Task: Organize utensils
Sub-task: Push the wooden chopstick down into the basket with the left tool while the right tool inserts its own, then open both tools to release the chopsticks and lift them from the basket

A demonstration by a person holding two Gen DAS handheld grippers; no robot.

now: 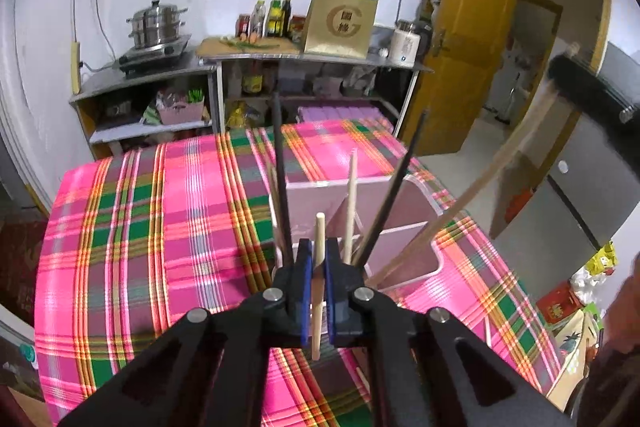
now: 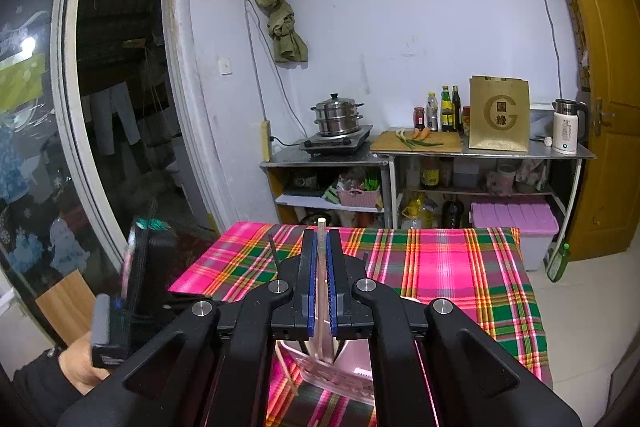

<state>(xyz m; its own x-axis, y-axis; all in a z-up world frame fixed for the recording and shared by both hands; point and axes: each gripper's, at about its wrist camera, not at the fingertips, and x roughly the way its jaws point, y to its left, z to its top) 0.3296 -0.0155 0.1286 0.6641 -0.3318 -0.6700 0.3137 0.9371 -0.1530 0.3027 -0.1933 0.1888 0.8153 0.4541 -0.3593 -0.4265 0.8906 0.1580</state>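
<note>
My left gripper point(image 1: 319, 245) is shut on a pale wooden chopstick point(image 1: 316, 323), which stands nearly upright between the blue pads. Just beyond it sits a pink divided organizer point(image 1: 404, 231) on the plaid cloth. The organizer holds two black chopsticks point(image 1: 281, 183) and another wooden one point(image 1: 351, 203). My right gripper point(image 2: 321, 235) is shut on a long pale chopstick point(image 2: 320, 331) whose lower end reaches into the pink organizer point(image 2: 352, 359). In the left wrist view that chopstick point(image 1: 492, 171) slants up to the right tool's black body point(image 1: 588, 91).
The table wears a pink and green plaid cloth point(image 1: 160, 227). Behind it, steel shelving point(image 2: 480, 155) carries a steamer pot, bottles, a cutting board, a gold bag and a kettle. A yellow door point(image 1: 472, 39) stands open at the right. A hand point(image 2: 80, 367) holds the left tool.
</note>
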